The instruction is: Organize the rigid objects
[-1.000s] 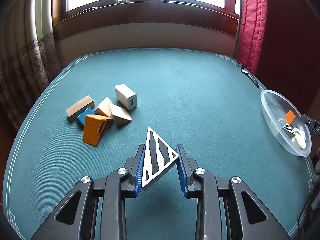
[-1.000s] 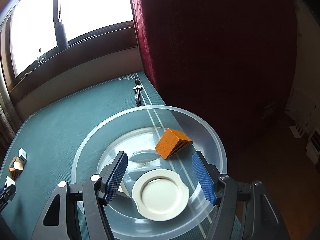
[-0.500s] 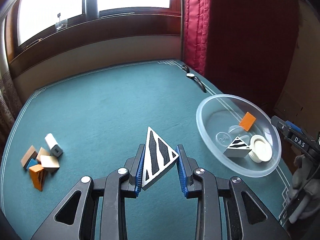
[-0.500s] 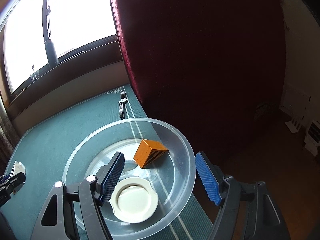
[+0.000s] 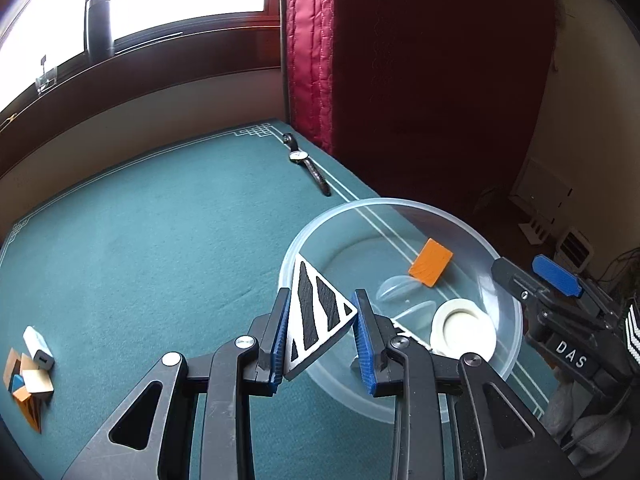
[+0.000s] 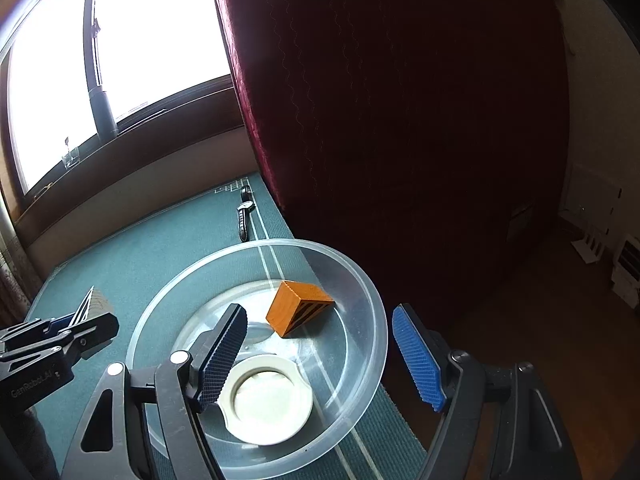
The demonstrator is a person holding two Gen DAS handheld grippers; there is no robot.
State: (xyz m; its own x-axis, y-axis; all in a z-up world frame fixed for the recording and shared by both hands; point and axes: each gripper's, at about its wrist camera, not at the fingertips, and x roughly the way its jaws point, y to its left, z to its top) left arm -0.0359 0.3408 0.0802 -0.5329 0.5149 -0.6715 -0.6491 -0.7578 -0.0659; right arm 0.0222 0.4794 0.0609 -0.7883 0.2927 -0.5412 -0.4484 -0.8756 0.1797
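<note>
My left gripper [image 5: 322,295] is shut on a white triangular block with black stripes [image 5: 316,320] and holds it above the near left rim of a clear plastic bowl [image 5: 360,205]. An orange block [image 5: 431,262] and a round white lid [image 5: 464,330] lie in the bowl. My right gripper [image 6: 320,344] stands open across the bowl's right rim [image 6: 378,320], one finger inside and one outside, pressing on nothing. In the right wrist view the orange block [image 6: 298,312] and the lid [image 6: 266,398] lie ahead of it, with the left gripper [image 6: 80,320] at the left.
A wristwatch [image 5: 306,162] lies on the green table near its far right corner. A pile of wooden blocks [image 5: 30,372] and a white charger [image 5: 38,350] sit at the far left. The bowl stands at the table's right edge beside a red curtain [image 5: 360,80].
My left gripper swung right with the striped block, from mid-table to over the bowl's rim. The right gripper's jaws widened and now straddle the bowl's right rim.
</note>
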